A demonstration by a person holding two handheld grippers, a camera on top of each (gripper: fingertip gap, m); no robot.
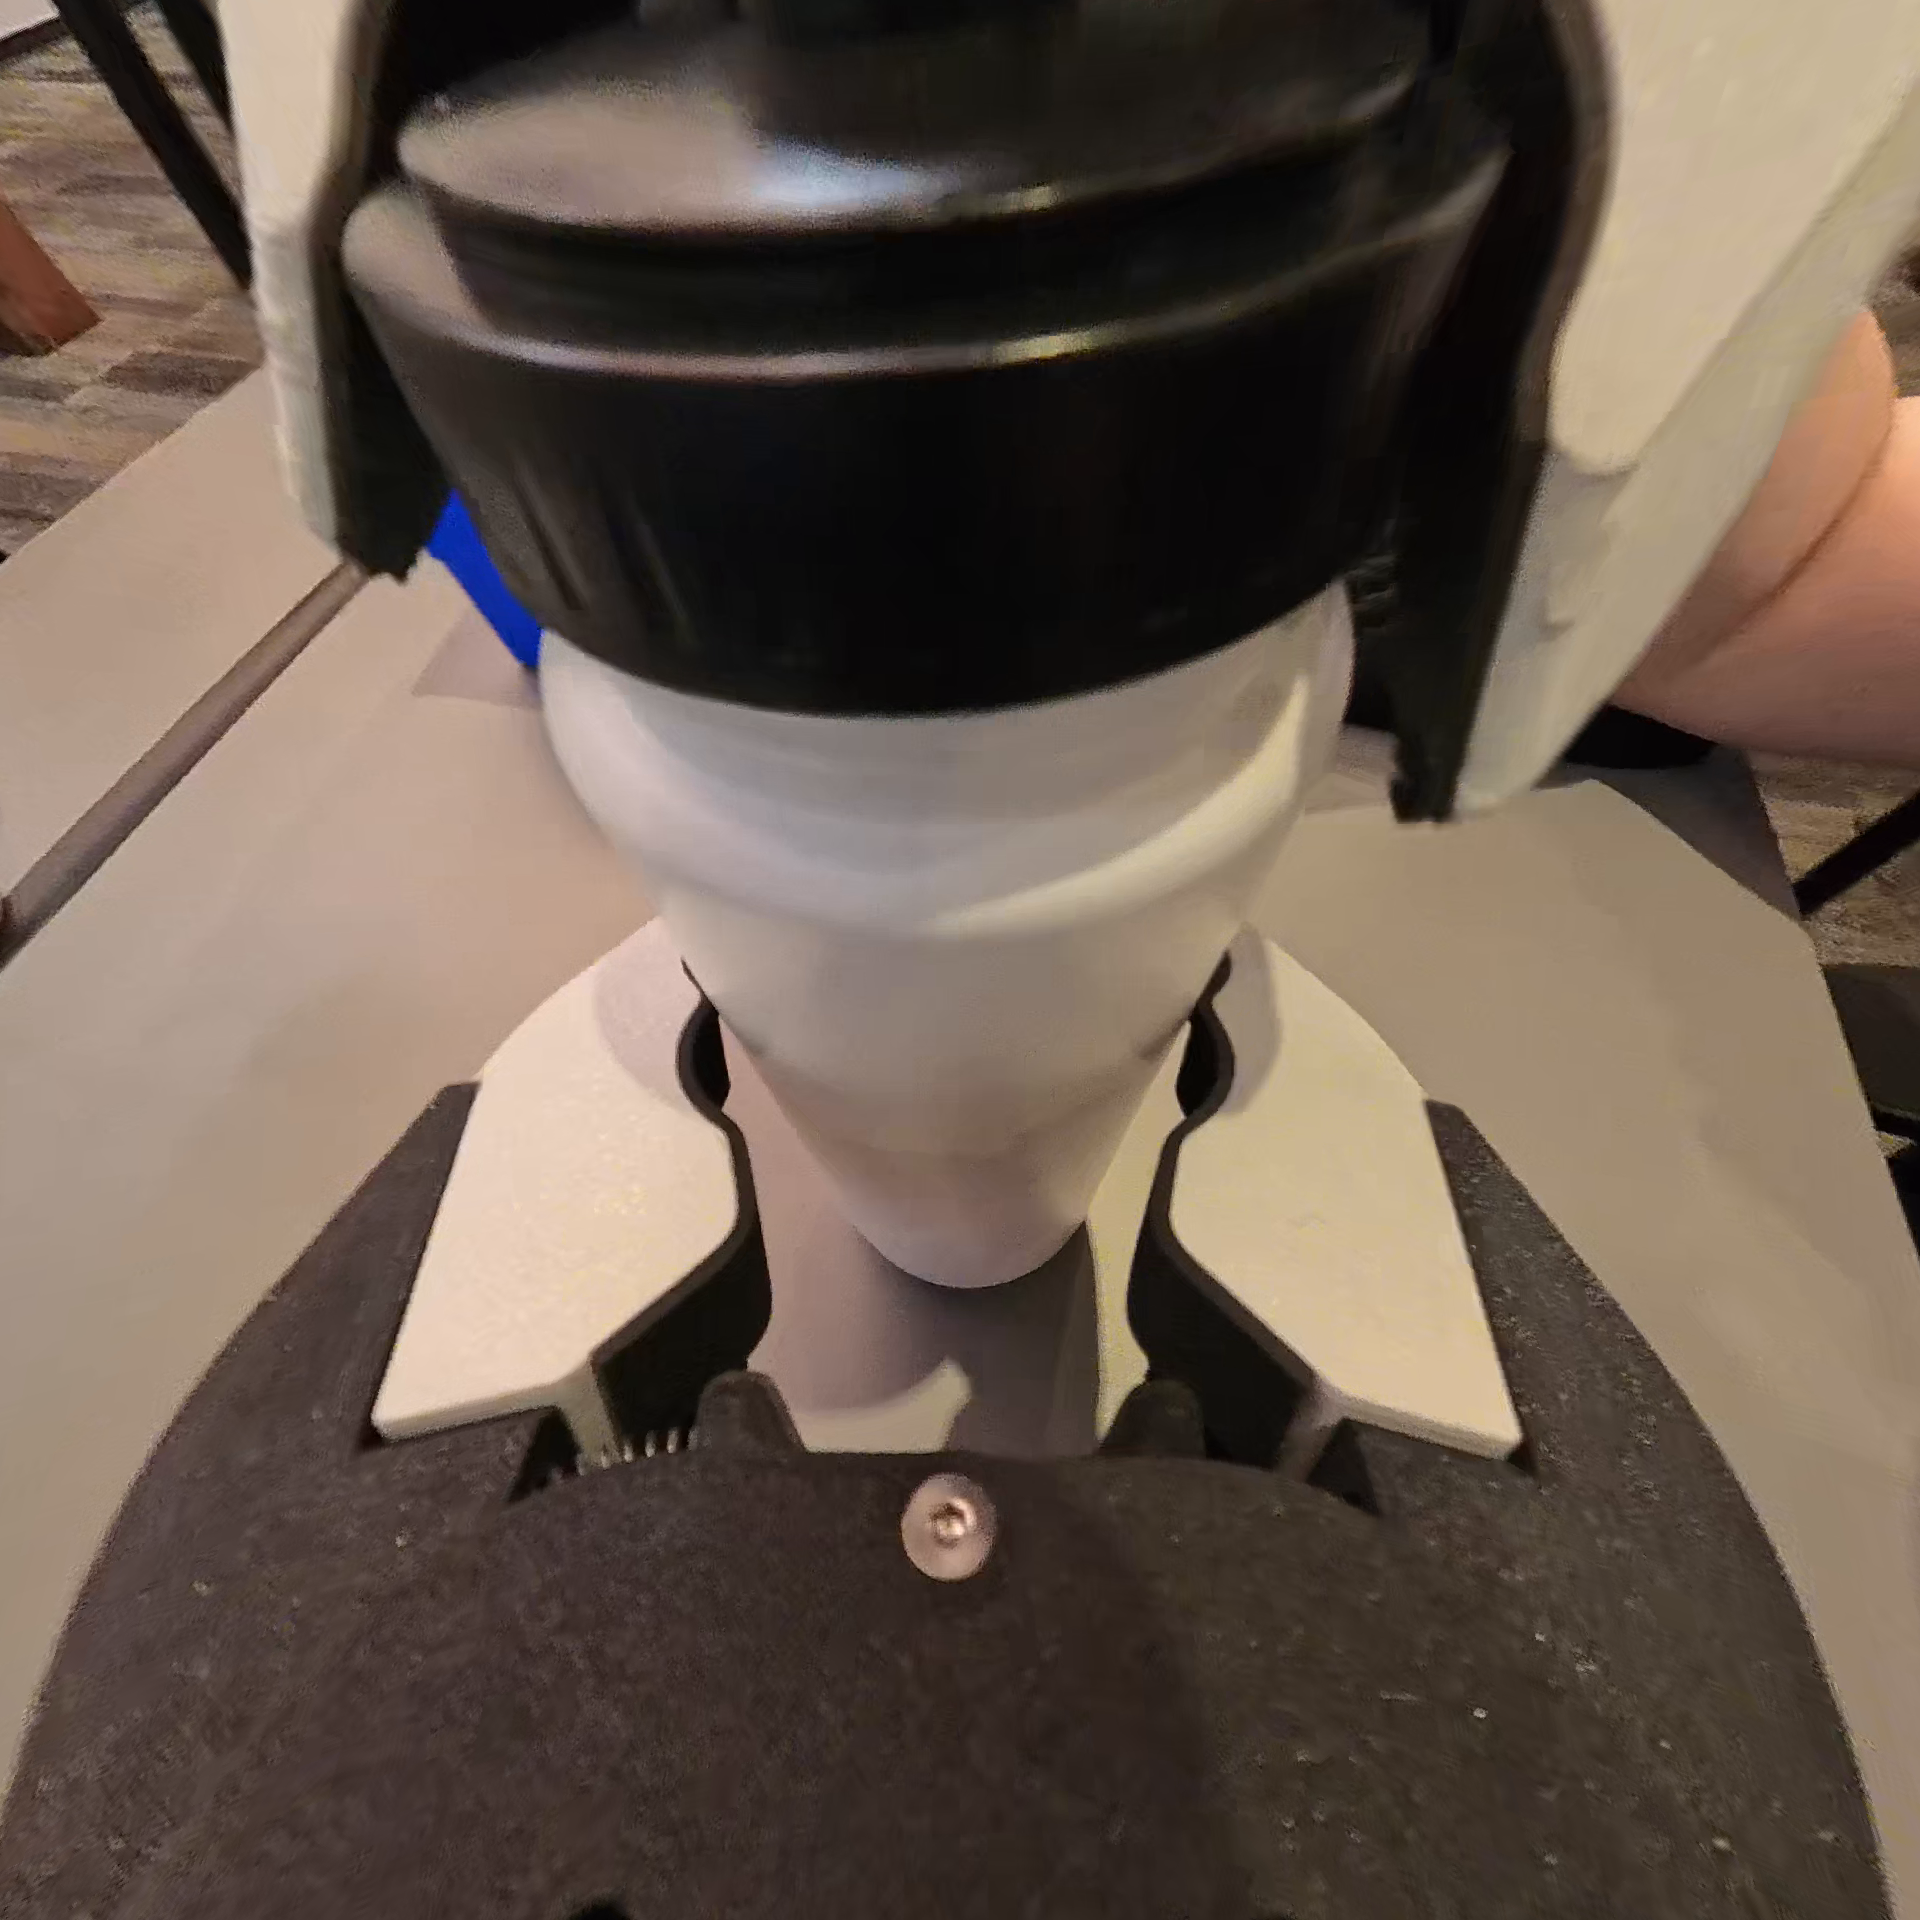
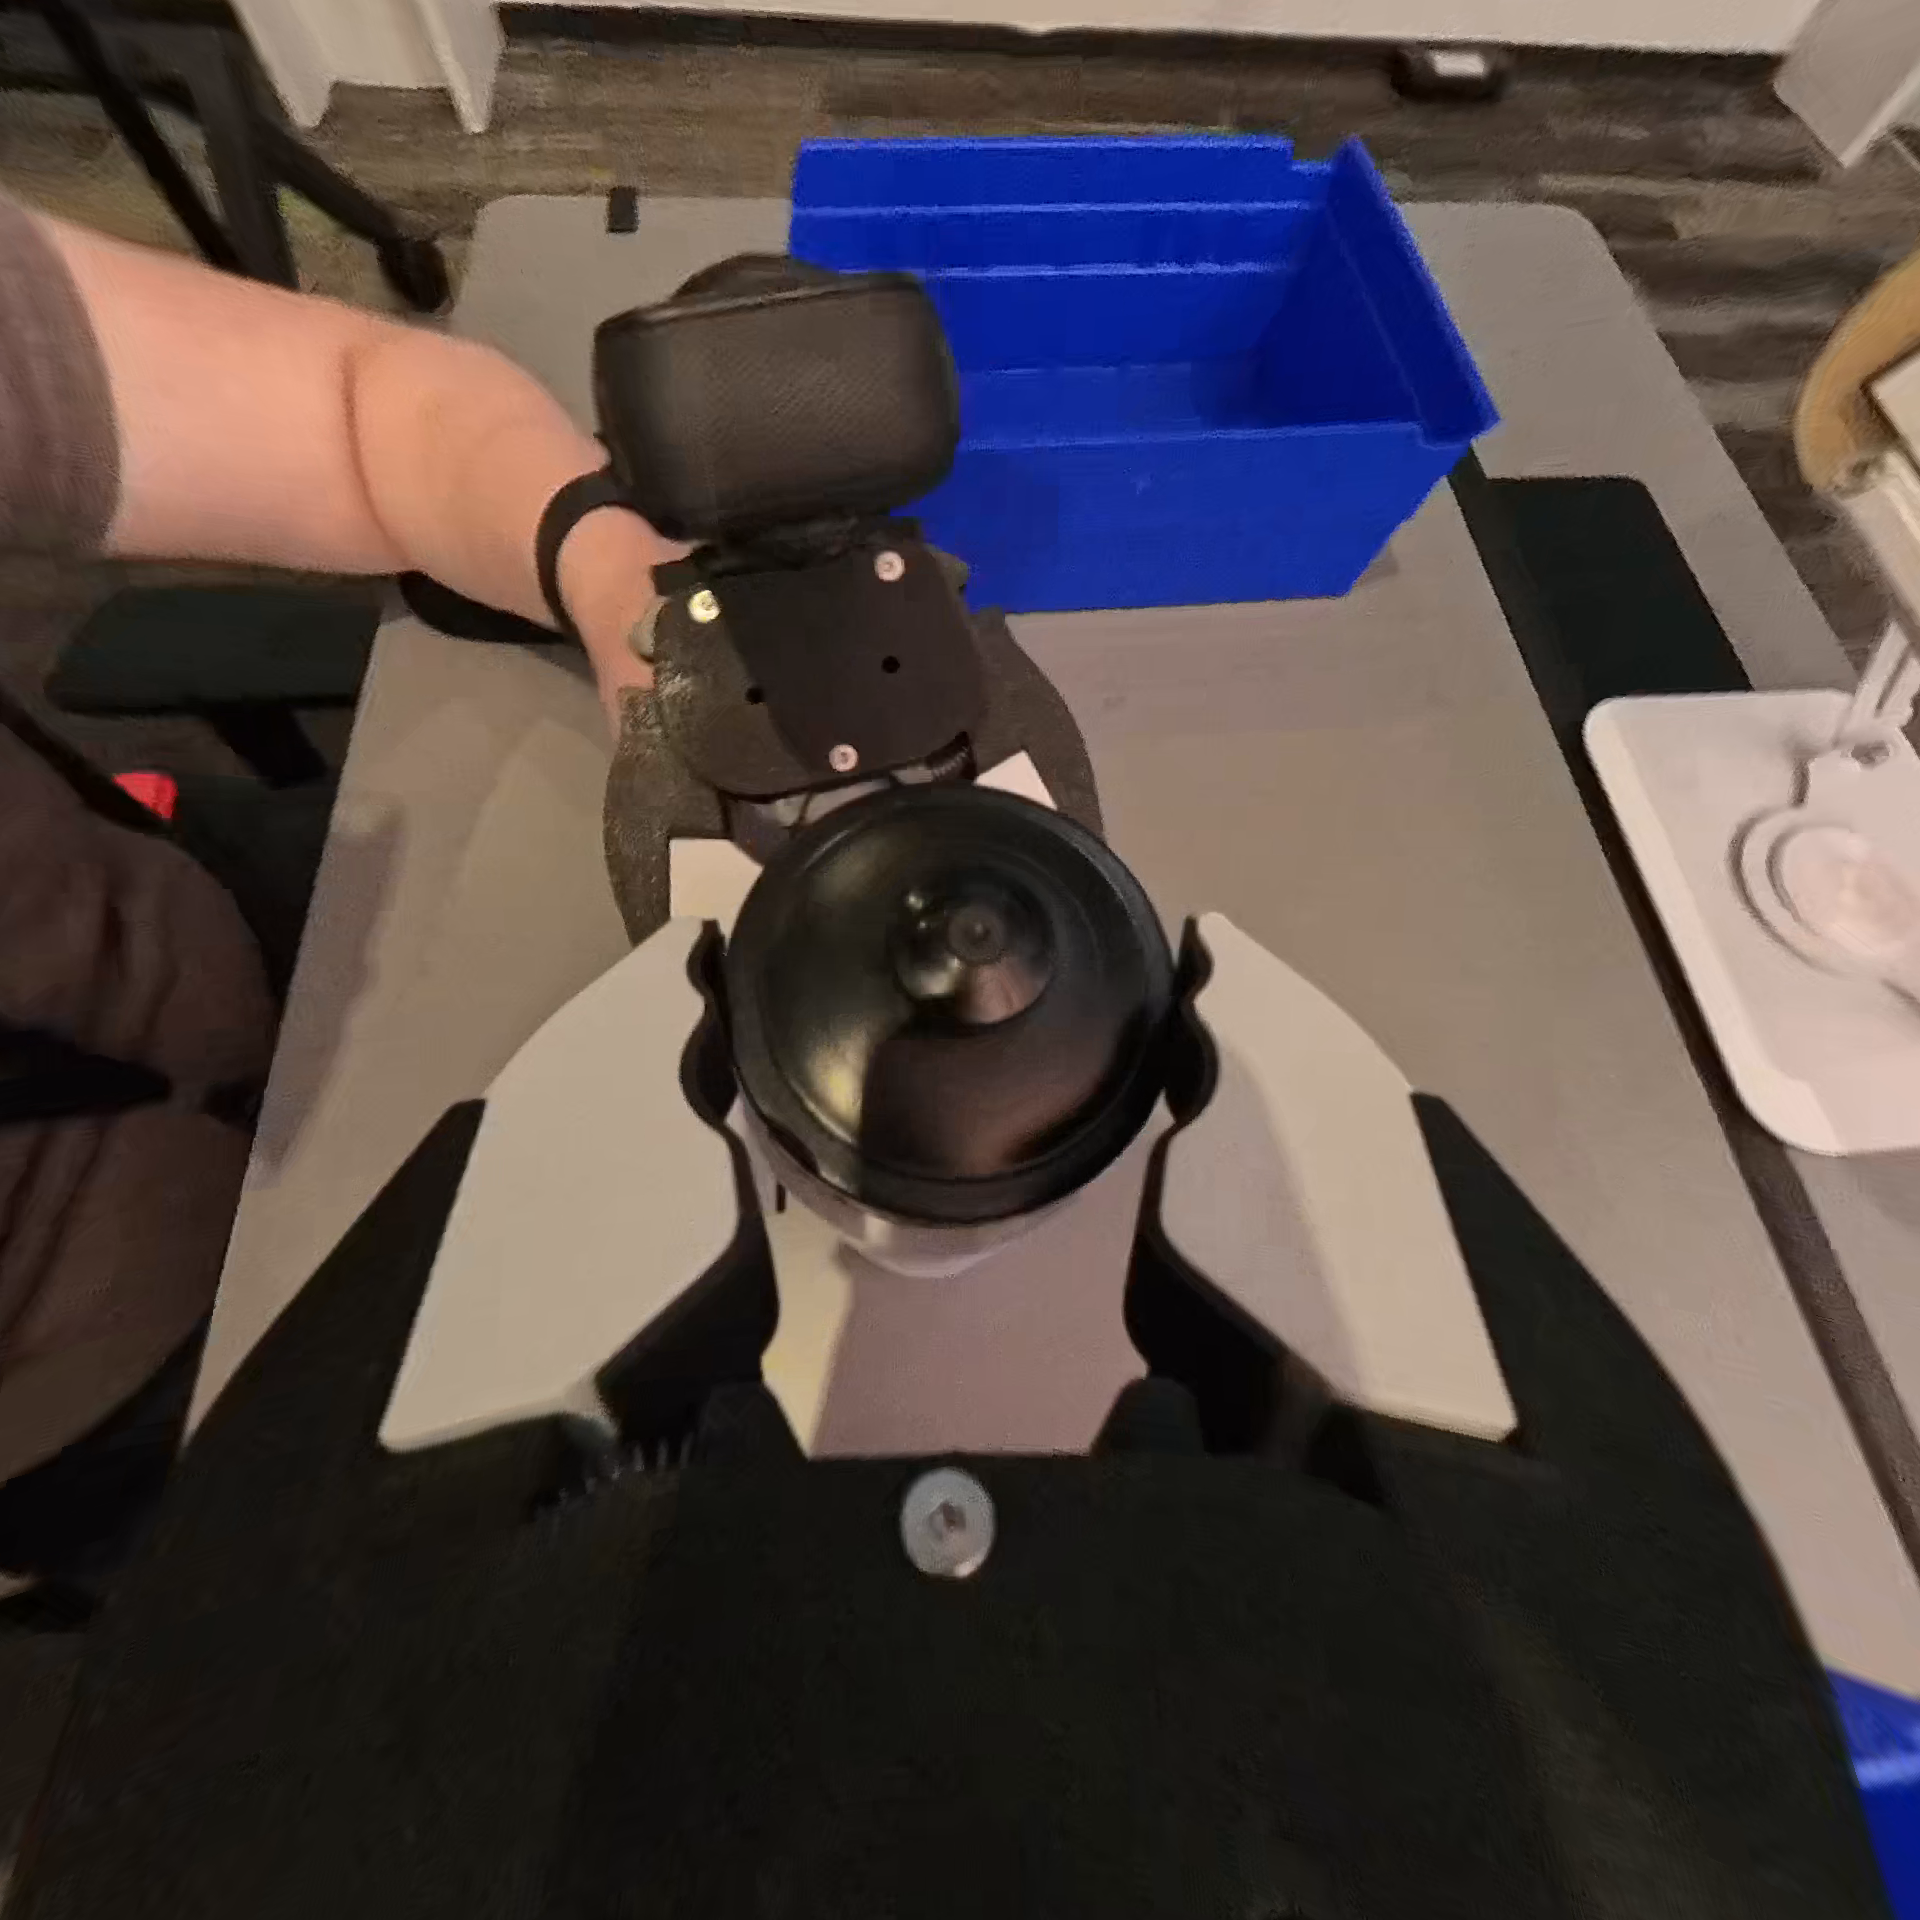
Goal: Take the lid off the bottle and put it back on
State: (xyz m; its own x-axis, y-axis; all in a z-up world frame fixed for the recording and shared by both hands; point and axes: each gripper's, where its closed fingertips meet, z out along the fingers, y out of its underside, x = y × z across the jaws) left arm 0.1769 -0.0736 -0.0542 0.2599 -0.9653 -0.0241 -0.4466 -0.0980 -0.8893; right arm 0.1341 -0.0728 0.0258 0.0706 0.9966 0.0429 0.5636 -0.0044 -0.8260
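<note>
Black lid point(image 2: 951, 1029) sits on the white bottle point(image 1: 935, 935), pinched by the right hand-held gripper point(image 2: 940, 1023). The left hand-held gripper point(image 1: 961, 1049) clamps the bottle body, upright on the worktop point(image 2: 1299, 831) near a blue bin point(image 2: 1195, 488). Whether unscrewing or refitting is under way cannot be told.

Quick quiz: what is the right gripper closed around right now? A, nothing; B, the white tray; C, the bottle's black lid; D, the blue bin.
C: in the right wrist view the right gripper has a finger against each side of the black lid, which sits on the white bottle.
</note>
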